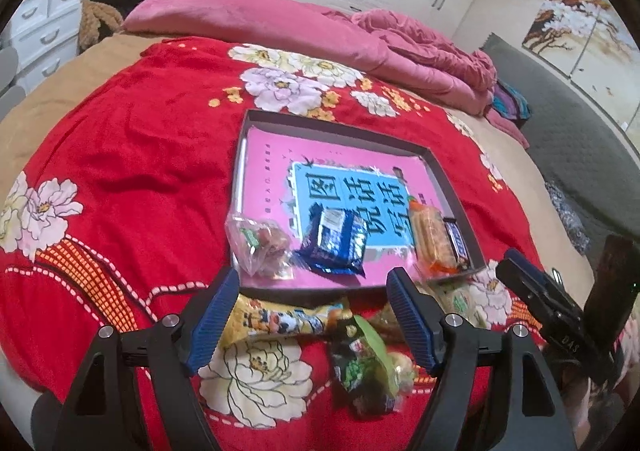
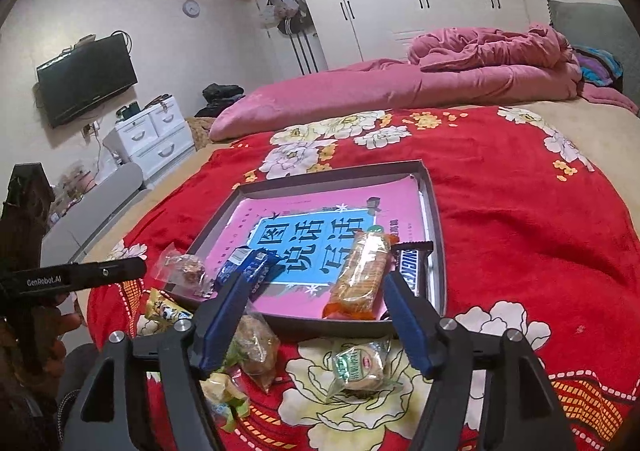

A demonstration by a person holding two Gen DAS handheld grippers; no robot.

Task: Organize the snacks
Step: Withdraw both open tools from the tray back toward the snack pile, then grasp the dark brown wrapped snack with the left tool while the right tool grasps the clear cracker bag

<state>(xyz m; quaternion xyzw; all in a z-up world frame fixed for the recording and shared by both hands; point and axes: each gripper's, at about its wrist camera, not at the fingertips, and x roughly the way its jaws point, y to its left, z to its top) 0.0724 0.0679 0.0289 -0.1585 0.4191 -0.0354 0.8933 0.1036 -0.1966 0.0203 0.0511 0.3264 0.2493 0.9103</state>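
A shallow dark box (image 1: 444, 171) (image 2: 438, 251) lined with a pink and blue book cover lies on the red floral blanket. In it are a clear nut bag (image 1: 260, 243) (image 2: 186, 269), a blue packet (image 1: 336, 243) (image 2: 248, 265), an orange cracker pack (image 1: 434, 239) (image 2: 362, 275) and a Snickers bar (image 1: 456, 241) (image 2: 412, 269). Loose snacks lie before the box: a yellow cartoon packet (image 1: 276, 321) (image 2: 164, 309), a dark green packet (image 1: 364, 363), a clear brown-snack bag (image 2: 256, 349) and a round green-label cake (image 2: 358, 365). My left gripper (image 1: 312, 315) is open above the loose snacks. My right gripper (image 2: 316, 319) is open over the box's near edge.
A rolled pink quilt (image 1: 320, 27) (image 2: 400, 91) lies across the far side of the bed. White drawers (image 2: 152, 131) and a wall TV (image 2: 86, 77) stand at the left. The right gripper's body (image 1: 560, 315) is at my left view's right edge.
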